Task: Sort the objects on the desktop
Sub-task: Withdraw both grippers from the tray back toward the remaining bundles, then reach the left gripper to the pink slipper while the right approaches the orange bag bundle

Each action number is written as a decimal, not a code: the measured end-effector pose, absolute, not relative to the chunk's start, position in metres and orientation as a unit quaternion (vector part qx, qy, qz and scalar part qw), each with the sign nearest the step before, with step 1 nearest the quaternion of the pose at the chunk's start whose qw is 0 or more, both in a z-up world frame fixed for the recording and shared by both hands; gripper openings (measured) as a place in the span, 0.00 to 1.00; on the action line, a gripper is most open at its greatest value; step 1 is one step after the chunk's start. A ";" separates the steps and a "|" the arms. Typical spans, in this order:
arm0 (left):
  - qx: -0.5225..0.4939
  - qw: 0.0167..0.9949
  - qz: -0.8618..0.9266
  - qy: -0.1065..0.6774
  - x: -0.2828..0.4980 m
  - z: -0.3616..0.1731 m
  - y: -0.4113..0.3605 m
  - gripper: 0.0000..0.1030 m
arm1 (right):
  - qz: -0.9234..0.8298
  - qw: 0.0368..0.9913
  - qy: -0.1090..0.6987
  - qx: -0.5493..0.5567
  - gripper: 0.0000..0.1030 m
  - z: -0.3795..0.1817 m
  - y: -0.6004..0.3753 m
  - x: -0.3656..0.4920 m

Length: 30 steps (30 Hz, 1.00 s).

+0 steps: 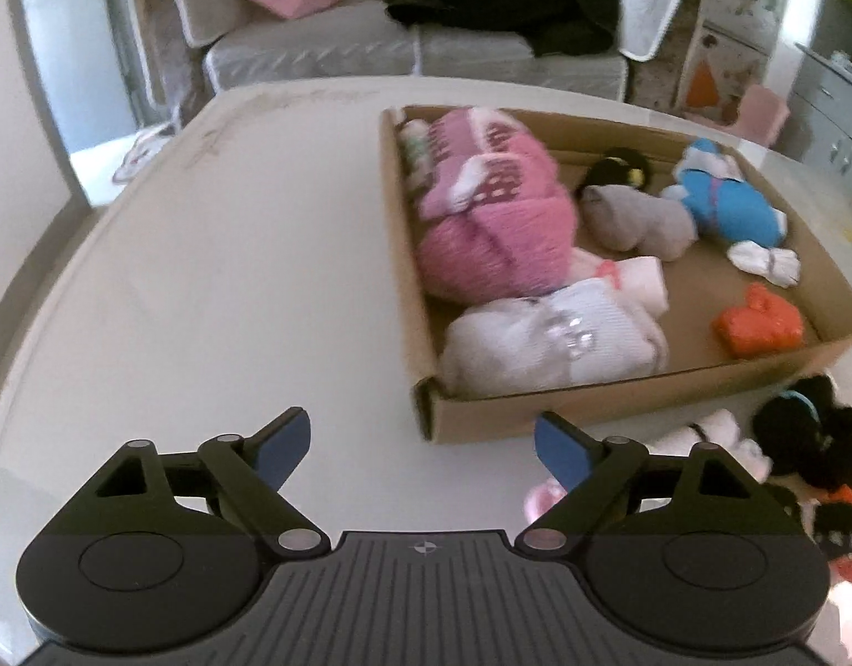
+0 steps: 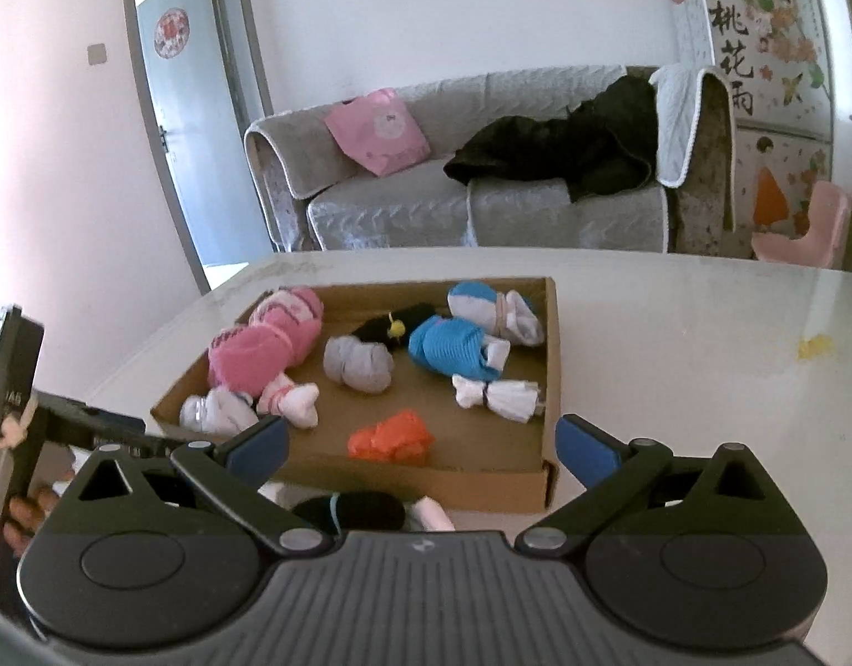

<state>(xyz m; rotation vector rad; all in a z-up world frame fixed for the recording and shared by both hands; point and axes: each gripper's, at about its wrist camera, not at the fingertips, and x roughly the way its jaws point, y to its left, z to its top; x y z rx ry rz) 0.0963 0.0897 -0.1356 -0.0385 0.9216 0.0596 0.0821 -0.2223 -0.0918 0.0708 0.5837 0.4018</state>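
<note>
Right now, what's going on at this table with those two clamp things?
A person is sorting rolled socks into a cardboard box on a white table, a handheld gripper in each hand. Both the left gripper and the right gripper are open and empty. The box already holds pink, grey, blue, white and orange bundles. A few more, including a black sock, lie on the table outside its near wall.
</note>
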 end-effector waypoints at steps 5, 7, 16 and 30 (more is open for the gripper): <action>-0.021 0.898 0.050 0.437 0.092 -0.135 0.099 0.80 | 0.198 0.937 0.285 0.040 0.99 -0.095 -0.223 0.063; -0.013 0.904 0.028 0.427 0.079 -0.130 0.091 0.81 | 0.205 0.938 0.277 0.033 0.99 -0.097 -0.221 0.049; 0.109 0.919 -0.070 0.373 0.018 -0.130 0.035 0.91 | 0.205 0.941 0.270 0.002 0.99 -0.116 -0.199 -0.007; 0.091 0.910 -0.076 0.397 0.041 -0.152 0.033 0.92 | 0.169 0.947 0.273 -0.003 0.98 -0.146 -0.184 -0.012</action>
